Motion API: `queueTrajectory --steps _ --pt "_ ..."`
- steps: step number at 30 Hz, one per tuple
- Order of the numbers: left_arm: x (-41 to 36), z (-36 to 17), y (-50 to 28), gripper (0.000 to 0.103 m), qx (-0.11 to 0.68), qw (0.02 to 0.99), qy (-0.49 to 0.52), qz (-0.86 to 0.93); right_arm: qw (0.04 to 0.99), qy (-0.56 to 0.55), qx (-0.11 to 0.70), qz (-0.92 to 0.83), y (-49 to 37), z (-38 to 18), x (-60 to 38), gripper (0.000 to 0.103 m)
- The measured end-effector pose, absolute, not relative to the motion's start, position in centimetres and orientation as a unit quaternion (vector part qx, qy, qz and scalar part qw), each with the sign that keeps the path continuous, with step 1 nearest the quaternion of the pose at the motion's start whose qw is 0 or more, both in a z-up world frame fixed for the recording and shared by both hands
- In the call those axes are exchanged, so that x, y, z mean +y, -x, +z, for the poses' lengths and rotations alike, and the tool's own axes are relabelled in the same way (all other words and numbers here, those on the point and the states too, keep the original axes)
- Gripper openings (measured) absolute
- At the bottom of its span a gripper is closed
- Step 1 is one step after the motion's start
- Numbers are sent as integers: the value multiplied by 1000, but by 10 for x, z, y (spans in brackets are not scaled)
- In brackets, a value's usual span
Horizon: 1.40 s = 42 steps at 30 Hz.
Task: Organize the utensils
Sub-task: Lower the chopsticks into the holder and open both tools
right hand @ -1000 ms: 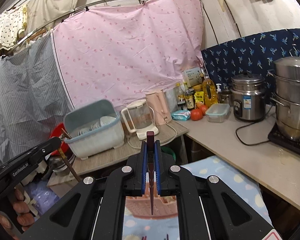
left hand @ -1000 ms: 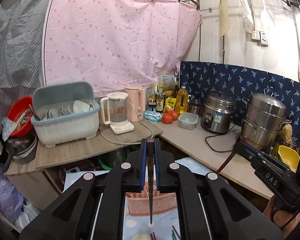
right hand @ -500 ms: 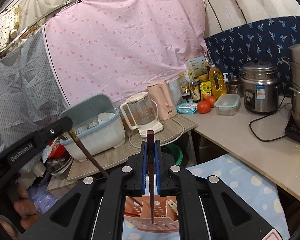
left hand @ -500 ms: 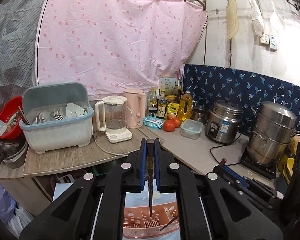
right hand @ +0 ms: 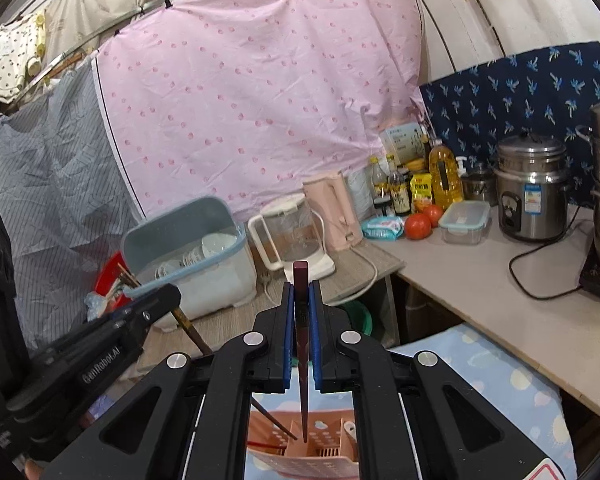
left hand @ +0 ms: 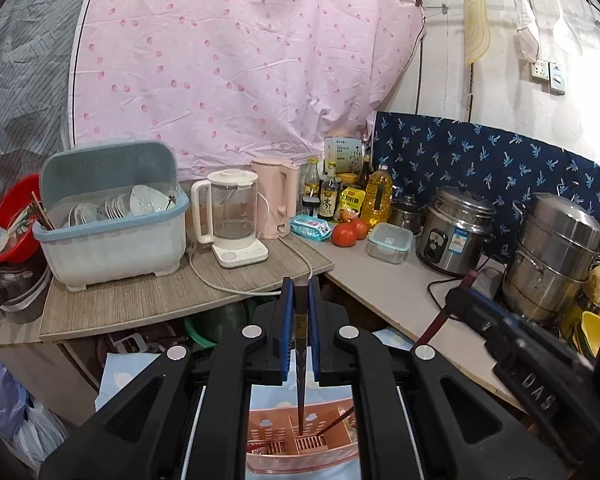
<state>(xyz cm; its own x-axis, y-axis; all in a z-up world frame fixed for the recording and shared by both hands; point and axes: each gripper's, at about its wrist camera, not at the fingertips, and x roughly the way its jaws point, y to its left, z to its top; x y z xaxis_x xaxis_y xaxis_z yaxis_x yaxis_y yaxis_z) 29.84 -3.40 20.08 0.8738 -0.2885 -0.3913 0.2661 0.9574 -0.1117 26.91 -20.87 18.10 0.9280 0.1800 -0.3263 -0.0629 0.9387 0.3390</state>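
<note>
A pink slotted utensil holder (left hand: 268, 464) stands on a blue cloud-print cloth right below both grippers. My left gripper (left hand: 300, 292) is shut on a dark brown chopstick (left hand: 301, 380) whose tip points down into a middle compartment. To its right, the right gripper (left hand: 460, 292) grips a dark red chopstick (left hand: 436, 324) slanting into the same holder. In the right wrist view my right gripper (right hand: 301, 292) is shut on that red chopstick (right hand: 302, 360), its tip inside the holder (right hand: 328, 468). At the left of that view is the left gripper (right hand: 168, 294) with its chopstick (right hand: 192, 332).
Behind, a wooden counter bears a blue-grey dish rack (left hand: 108, 232), a glass kettle (left hand: 232, 220), a pink kettle (left hand: 276, 200), bottles and tomatoes (left hand: 348, 232). A rice cooker (left hand: 456, 232) and stacked steel pots (left hand: 552, 252) stand on the right-hand counter, whose edge runs close by the right gripper.
Both grippers have come forward and a little down over the pink holder, each still gripping its chopstick. The chopstick tips now reach into the holder's compartments.
</note>
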Motion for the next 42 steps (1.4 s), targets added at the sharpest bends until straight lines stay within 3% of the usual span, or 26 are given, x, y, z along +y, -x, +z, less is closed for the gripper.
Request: queueTrajectory --steps 4,5,6,7,9,25,42 --pt "-31 188 -302 8 225 963 31 -144 964 -161 205 55 -271 158 -206 12" --pt "-30 186 -301 11 228 963 31 -143 964 -162 206 51 -269 155 -206 19" --pt "-30 185 -300 21 228 963 31 -141 963 -164 207 49 -267 153 -207 28" --pt "-29 184 -298 35 227 963 30 -140 963 -166 206 46 -265 152 -208 31" --pt "-28 184 -293 47 221 966 28 -132 963 -168 205 45 -261 152 -209 33" --pt "-15 169 -240 48 252 958 20 -135 961 -164 220 39 -195 143 -207 33" --pt "-6 47 -131 48 378 916 -11 -137 921 -159 354 28 -73 23 -198 33"
